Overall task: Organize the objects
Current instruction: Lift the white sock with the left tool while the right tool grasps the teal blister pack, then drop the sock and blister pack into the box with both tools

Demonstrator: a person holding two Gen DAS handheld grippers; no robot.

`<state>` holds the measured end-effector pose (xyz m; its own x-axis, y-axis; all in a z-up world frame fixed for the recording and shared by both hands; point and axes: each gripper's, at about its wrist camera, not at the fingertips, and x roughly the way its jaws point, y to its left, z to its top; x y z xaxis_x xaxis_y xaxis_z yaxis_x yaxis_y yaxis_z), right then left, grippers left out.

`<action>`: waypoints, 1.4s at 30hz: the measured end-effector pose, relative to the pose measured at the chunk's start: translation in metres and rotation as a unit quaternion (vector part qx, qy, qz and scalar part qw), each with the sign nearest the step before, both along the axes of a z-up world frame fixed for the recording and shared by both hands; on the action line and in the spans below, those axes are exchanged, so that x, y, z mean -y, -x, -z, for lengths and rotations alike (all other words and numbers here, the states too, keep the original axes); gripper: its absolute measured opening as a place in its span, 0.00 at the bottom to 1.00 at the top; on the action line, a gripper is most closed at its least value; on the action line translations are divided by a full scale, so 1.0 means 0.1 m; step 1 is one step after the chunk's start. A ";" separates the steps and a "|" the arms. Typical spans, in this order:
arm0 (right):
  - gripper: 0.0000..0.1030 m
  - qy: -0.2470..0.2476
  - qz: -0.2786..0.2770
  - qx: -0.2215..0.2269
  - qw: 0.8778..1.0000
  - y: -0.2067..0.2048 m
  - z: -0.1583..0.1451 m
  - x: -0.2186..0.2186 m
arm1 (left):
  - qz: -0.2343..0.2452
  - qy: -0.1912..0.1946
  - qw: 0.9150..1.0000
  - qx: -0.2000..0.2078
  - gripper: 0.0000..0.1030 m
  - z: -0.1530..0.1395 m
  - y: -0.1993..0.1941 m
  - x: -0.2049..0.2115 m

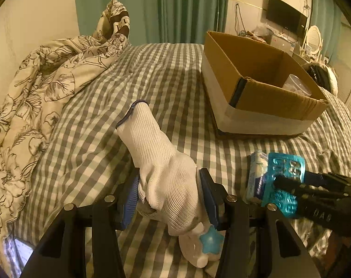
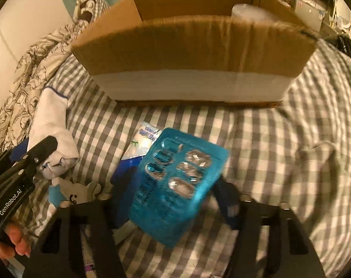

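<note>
My left gripper (image 1: pixel 169 199) is shut on a white knit glove (image 1: pixel 156 162), held just above the checked bed sheet; the glove also shows in the right wrist view (image 2: pixel 52 136). My right gripper (image 2: pixel 173 199) is shut on a blue blister pack (image 2: pixel 177 185), lifted a little off the bed; the pack also shows in the left wrist view (image 1: pixel 284 178). An open cardboard box (image 1: pixel 263 97) stands beyond both grippers on the bed, also seen straight ahead in the right wrist view (image 2: pixel 194 53). A clear plastic tub (image 1: pixel 295 85) sits inside it.
A white soft toy with a blue star (image 1: pixel 205 245) lies under the left gripper. A white and blue packet (image 2: pixel 144 143) lies under the blister pack. A floral duvet (image 1: pixel 36 92) is bunched at the left. A TV (image 1: pixel 286 16) hangs on the far wall.
</note>
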<state>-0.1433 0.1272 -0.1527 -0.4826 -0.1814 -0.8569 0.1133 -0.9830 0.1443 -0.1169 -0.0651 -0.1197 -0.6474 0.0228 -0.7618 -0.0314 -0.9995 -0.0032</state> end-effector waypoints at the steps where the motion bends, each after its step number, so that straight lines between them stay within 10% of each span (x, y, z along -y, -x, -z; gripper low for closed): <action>1: 0.40 0.003 0.002 -0.005 1.000 -0.02 -0.04 -0.03 | 0.000 0.000 1.000 0.000 0.50 -0.02 -0.03 0.00; 11: 0.07 0.034 -0.012 -0.049 0.998 -0.40 -0.42 -0.16 | 0.011 0.019 1.000 -0.002 0.50 -0.31 -0.36 -0.17; 27: 0.07 0.050 -0.007 -0.147 0.988 -0.92 -1.34 -0.54 | 0.061 0.009 0.997 -0.041 0.50 -0.96 -0.59 -0.61; 42: 0.07 0.073 -0.014 -0.199 0.977 -0.13 -2.10 -0.78 | 0.100 -0.006 0.992 -0.073 0.50 -1.45 0.29 -1.00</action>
